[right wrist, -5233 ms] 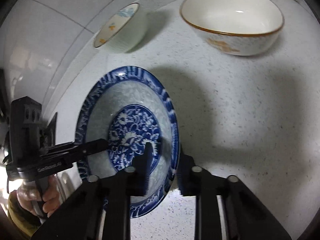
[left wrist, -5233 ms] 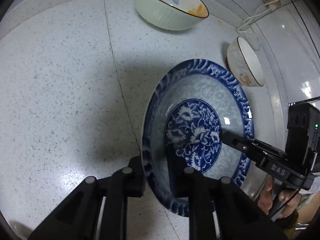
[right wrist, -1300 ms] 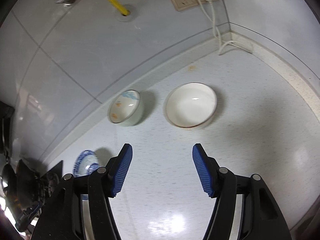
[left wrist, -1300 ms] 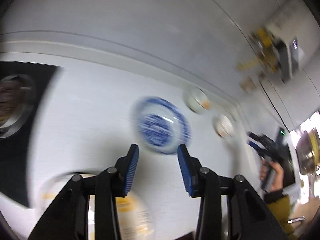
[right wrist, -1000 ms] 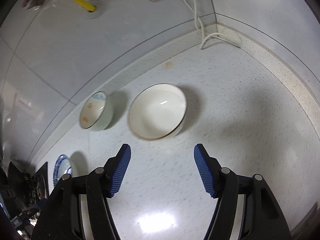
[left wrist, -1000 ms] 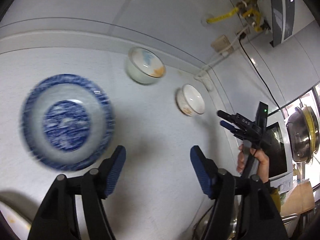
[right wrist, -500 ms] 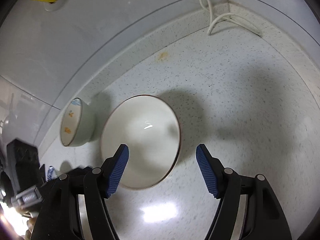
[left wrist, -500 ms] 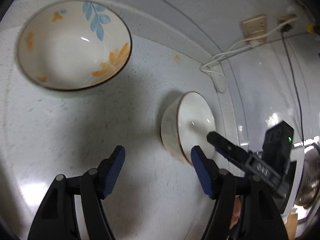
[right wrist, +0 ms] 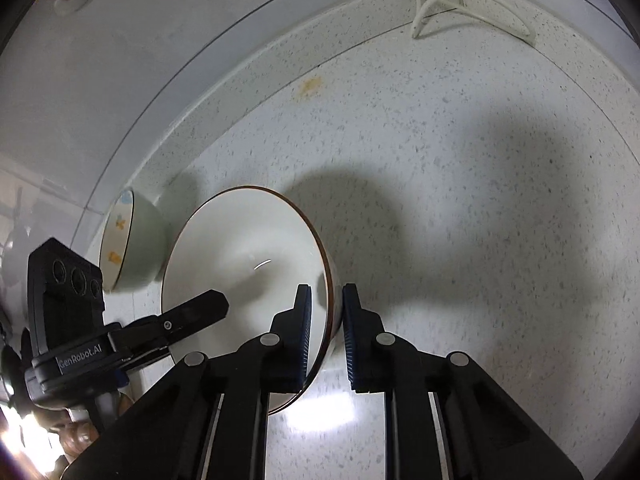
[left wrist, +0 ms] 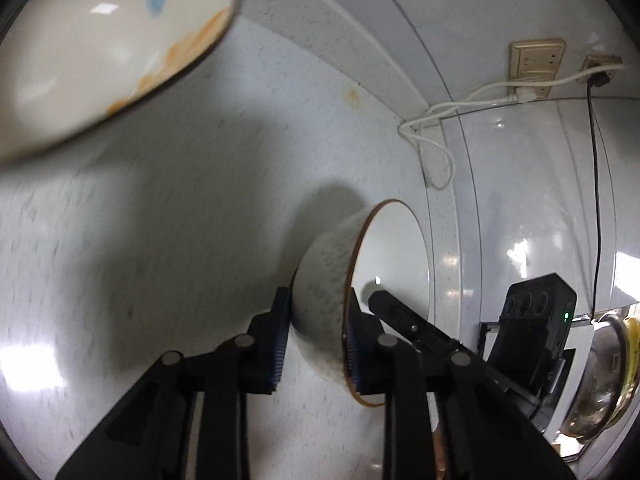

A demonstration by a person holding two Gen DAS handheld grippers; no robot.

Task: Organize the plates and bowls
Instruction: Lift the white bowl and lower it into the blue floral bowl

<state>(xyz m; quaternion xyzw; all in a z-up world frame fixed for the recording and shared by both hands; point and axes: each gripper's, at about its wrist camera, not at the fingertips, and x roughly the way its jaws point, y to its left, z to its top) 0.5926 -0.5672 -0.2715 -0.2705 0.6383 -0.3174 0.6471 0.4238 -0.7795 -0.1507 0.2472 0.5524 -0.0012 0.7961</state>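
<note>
Worktop carries both bowls, not yet stacked, so most sorting remains for you. Floral bowl stands apart near the wall. White bowl sits between your tools: left gripper and right gripper each pinch its rim on opposite sides, jaws having just closed from the spread seen earlier.

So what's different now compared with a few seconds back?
The blue patterned plate was let go. Both grippers came down and have just been closing: left gripper and right gripper each pinch the white bowl's wall on opposite sides. The flowered bowl stayed put.
</note>
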